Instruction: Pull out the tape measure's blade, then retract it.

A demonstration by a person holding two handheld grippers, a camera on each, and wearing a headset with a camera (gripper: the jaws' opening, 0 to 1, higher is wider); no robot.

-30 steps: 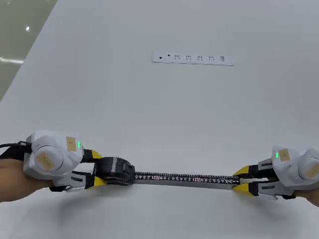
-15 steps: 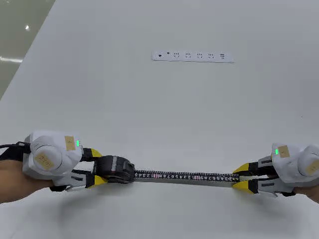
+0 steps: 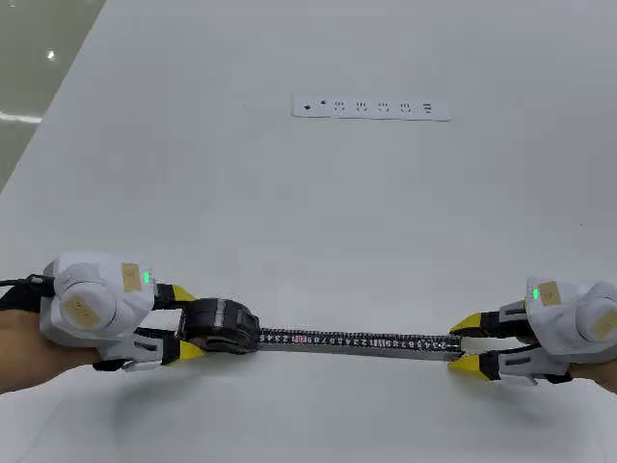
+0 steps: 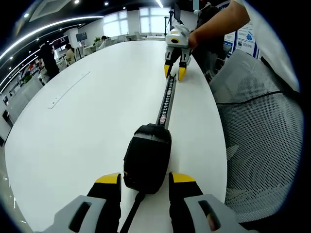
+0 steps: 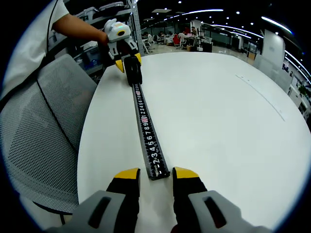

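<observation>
Along the near edge of the white table (image 3: 289, 212): black tape measure case (image 3: 220, 325) clamped at its rear between the yellow tips of the left tongs (image 3: 185, 322), blade (image 3: 357, 341) extended flat across the surface toward the right tongs (image 3: 467, 344). Right tongs apart, one tip on either side of the blade's end, slivers of table visible between tips and blade in the right gripper view; judged not gripping. Pull-out apparently done, retraction not yet.

Risks from here, as a judgement: with the end free, a fast spring return and a hard slam into the case mouth, perhaps jolt enough to twist the case in its rear-only hold. With a lock engaged (not discernible), no return at all. Kinking also possible from a lifted or folded blade.

Readable writing: white digits 2 to 9 running up the blade from its end in the right gripper view, then a red mark; later figures too small. No brand legible on the case. Tan stickers (image 3: 132, 277) on the tongs' housings, print unreadable. Far back, a white power strip (image 3: 371, 108), markings illegible.
</observation>
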